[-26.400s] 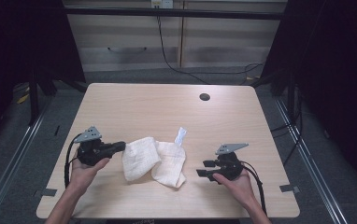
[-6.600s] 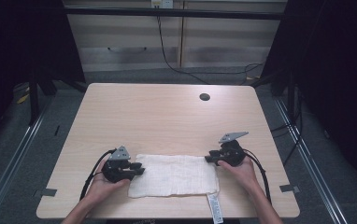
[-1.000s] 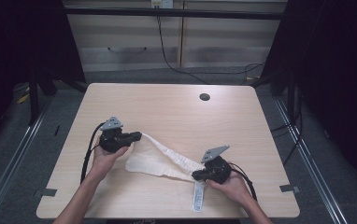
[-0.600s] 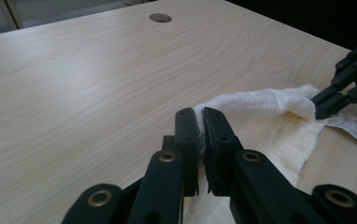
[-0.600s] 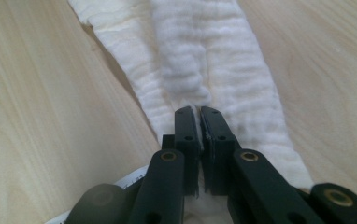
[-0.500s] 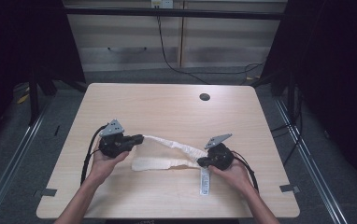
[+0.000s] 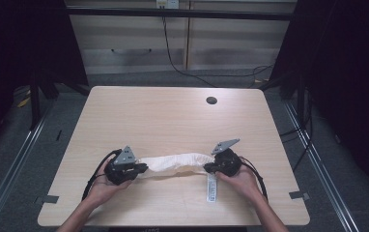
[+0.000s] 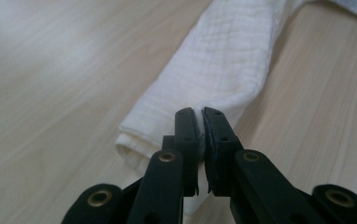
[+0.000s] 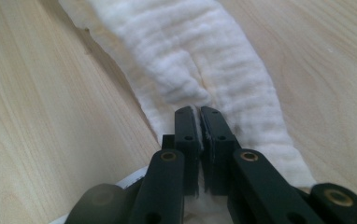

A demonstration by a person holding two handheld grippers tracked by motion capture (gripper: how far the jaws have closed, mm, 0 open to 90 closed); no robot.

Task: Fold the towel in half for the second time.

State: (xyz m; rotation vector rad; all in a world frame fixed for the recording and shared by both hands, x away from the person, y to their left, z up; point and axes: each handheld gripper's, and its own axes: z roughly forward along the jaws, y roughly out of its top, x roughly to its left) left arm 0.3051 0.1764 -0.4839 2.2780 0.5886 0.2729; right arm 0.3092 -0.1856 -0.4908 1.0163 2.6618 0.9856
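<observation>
A white, crinkled cotton cloth (image 7: 173,165), gathered into a long loose roll, is shown lying on the pale wooden table (image 7: 168,116) near its front edge, between the two hand-held grippers. The long axis of the cloth runs across the table from side to side, parallel to the front edge, so that one end is presented to each hand. The left end is held by the left gripper (image 7: 141,168); in the left gripper view its black jaws are seen pressed together on a thin fold of fabric (image 8: 200,135), with the roll extending straight ahead and away from the fingertips. The right end is held by the right gripper (image 7: 206,167), whose jaws are likewise clamped on the cloth (image 9: 200,126), the roll again running ahead of them. A narrow white printed label (image 7: 212,187) is seen lying flat on the wood from the right end toward the front edge, just beside the right hand (image 7: 243,179). The two grippers are set at about the same depth on the table and face one another along the roll. The cloth sags slightly in the middle and rests on the wood. Any next fold or stretch is judged to depend on this shared axis: both ends are equally in hand.
</observation>
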